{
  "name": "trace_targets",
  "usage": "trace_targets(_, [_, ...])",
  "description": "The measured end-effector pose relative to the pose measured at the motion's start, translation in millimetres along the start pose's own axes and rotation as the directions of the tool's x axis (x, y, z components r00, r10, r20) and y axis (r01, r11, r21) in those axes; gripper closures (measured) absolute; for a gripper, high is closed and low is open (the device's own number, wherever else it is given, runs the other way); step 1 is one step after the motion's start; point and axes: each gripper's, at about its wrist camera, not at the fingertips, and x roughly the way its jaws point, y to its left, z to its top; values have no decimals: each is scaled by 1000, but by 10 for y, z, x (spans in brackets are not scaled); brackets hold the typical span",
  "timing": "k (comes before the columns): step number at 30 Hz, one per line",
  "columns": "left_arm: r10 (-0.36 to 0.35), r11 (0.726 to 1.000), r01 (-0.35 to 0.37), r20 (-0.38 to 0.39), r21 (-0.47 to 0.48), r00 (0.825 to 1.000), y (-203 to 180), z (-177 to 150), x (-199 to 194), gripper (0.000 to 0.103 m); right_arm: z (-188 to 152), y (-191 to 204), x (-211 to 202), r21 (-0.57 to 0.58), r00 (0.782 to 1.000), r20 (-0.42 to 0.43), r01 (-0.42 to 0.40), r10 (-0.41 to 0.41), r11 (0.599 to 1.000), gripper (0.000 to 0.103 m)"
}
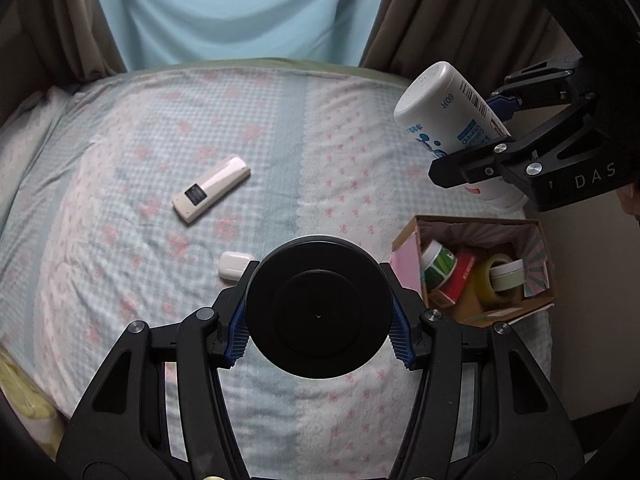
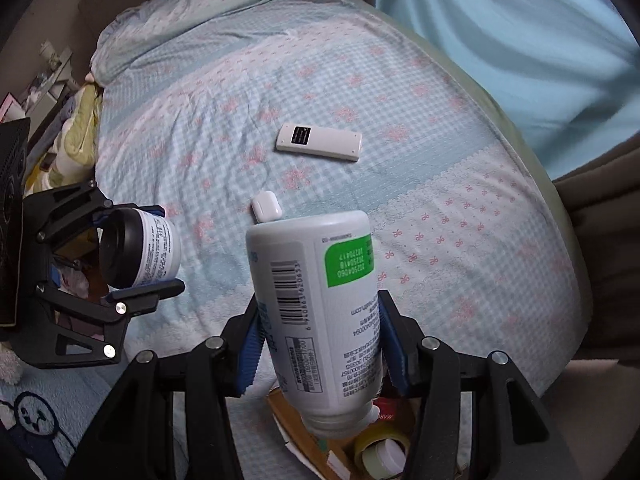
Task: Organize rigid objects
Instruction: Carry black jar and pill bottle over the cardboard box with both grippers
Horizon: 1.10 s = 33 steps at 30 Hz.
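The white bottle (image 2: 320,320) is clamped cap-down in the right hand-held gripper (image 2: 320,344), held above the cardboard box (image 1: 480,232), presumably so it can be dropped straight in. A black-lidded jar (image 1: 318,308) is pinched between the closed pads of the left hand-held gripper (image 1: 320,336) (probably queued next). Two items are left on the bed (image 1: 120,200): one remote (image 1: 211,189) and one earbud case (image 1: 233,265). Several tape rolls (image 1: 496,280) are seen in the box.

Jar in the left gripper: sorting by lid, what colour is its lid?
Black lid; seen best in the left wrist view.
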Motion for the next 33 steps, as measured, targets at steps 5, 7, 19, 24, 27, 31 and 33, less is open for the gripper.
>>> trace_targets(5, [-52, 997, 51, 23, 61, 998, -326, 160, -245, 50, -353, -126, -472, 217, 995, 97, -35, 14, 975, 55])
trace_targets(7, [-78, 994, 75, 29, 81, 997, -455, 231, -295, 50, -522, -216, -601, 311, 990, 137, -59, 17, 948, 55])
trace_targets(19, [-204, 948, 201, -16, 247, 979, -1459, 543, -72, 50, -1830, -926, -983, 688, 979, 142, 7, -144, 726, 55])
trace_targets(24, [-243, 918, 258, -88, 302, 966, -1932, 529, 248, 50, -2300, -1214, -879, 761, 983, 90, 36, -160, 648, 55])
trace_targets(27, [-253, 897, 287, -141, 335, 957, -2190, 493, 484, 50, -2501, -1347, -747, 784, 986, 59, 52, -157, 619, 55])
trace_targets(31, [-241, 874, 308, -215, 376, 947, -2490, 375, 832, 50, -2728, -1511, -522, 812, 990, 26, 61, -141, 581, 55])
trace_targets(33, [-233, 866, 317, -249, 386, 940, -2599, 304, 1007, 50, -2822, -1561, -405, 817, 990, -3, 84, -141, 571, 55])
